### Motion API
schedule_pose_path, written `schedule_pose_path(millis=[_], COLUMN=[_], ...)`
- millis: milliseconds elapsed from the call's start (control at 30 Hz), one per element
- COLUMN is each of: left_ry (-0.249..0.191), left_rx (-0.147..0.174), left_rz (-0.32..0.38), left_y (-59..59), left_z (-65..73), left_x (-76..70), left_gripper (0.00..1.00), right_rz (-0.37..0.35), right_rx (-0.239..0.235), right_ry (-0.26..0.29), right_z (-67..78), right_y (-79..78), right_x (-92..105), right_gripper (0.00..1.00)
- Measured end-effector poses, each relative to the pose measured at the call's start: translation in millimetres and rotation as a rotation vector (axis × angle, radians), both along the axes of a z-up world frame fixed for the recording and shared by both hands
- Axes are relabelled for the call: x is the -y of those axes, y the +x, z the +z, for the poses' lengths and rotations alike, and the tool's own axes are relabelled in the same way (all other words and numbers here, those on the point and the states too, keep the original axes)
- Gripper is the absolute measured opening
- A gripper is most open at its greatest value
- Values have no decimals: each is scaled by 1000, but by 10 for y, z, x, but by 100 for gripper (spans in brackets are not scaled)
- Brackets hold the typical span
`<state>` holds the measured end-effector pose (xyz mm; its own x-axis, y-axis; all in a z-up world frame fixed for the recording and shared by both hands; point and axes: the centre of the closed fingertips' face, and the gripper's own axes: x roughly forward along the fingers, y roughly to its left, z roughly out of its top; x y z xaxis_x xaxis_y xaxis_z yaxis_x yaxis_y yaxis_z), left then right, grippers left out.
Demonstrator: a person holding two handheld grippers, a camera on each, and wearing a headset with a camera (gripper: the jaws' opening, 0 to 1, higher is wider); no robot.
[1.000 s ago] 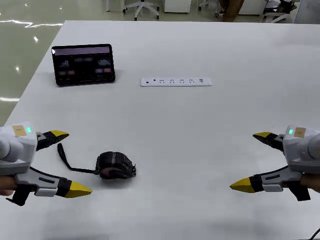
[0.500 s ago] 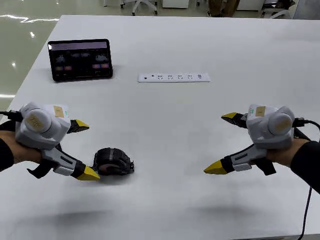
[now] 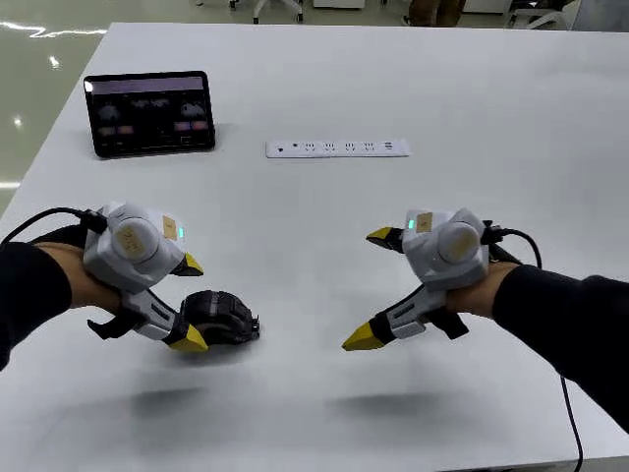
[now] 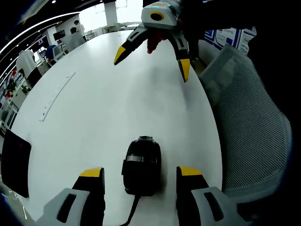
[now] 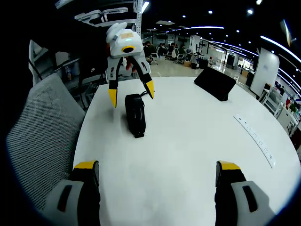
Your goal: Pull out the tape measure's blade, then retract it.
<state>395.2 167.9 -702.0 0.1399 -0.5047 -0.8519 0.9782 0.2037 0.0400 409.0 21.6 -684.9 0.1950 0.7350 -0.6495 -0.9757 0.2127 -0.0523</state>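
Observation:
A black tape measure [image 3: 220, 317] lies on the white table [image 3: 314, 393], blade in. My left gripper [image 3: 191, 302] is open with its yellow tips on either side of the case's left end, not pressing it. In the left gripper view the tape measure [image 4: 142, 165] sits between the fingers [image 4: 92, 173], its strap trailing toward the camera. My right gripper [image 3: 369, 287] is open and holds nothing, a hand's width right of the case. From the right gripper view the tape measure [image 5: 135, 114] lies ahead, with the left gripper [image 5: 131, 93] over its far end.
A dark tablet [image 3: 149, 111] stands at the back left and a white power strip [image 3: 336, 148] lies at mid back. A grey mesh chair [image 4: 254, 132] stands off the near table edge. The right half of the table is bare.
Both grippers have come inward from the table's sides. The left one now straddles the tape measure's end; the right one has moved closer to it. The case has not moved.

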Motion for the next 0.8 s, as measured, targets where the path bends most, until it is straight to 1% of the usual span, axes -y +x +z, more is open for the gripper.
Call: schedule_pose_path(millis=[67, 200, 267, 333, 400, 433, 467, 500, 567, 600, 700, 800], left_ry=[11, 17, 19, 22, 32, 40, 42, 42, 45, 50, 67, 71], left_rx=[-1, -17, -29, -33, -29, -13, -10, -16, -14, -11, -5, 0], left_rz=[-4, -15, -21, -23, -34, -36, -32, -31, -36, -45, -59, -58], left_y=[10, 1, -18, -25, -35, -14, -7, -13, -14, -20, -26, -25], left_z=[-25, -61, -79, -99, -122, -130, -126, -124, -119, -117, -122, -129], left_x=[20, 66, 82, 90, 93, 89, 87, 87, 85, 87, 86, 78], left_gripper=[55, 48, 45, 39, 34, 33, 31, 31, 31, 31, 30, 30], right_rz=[20, 38, 53, 70, 74, 77, 84, 90, 103, 120, 140, 177], right_rx=[5, -3, -5, -2, -9, -12, -14, -16, -15, -7, -25, -20], right_ry=[-1, 12, 18, 17, 19, 22, 25, 24, 18, 17, 27, 1], right_z=[-35, -65, -87, -94, -98, -101, -103, -106, -120, -124, -151, -232], right_y=[-1, 14, 18, 18, 29, 33, 29, 23, 13, 6, -35, -88], right_x=[-85, -245, -324, -391, -465, -506, -536, -563, -626, -665, -770, -854], right_gripper=[99, 98, 97, 93, 91, 90, 89, 88, 86, 85, 79, 71])
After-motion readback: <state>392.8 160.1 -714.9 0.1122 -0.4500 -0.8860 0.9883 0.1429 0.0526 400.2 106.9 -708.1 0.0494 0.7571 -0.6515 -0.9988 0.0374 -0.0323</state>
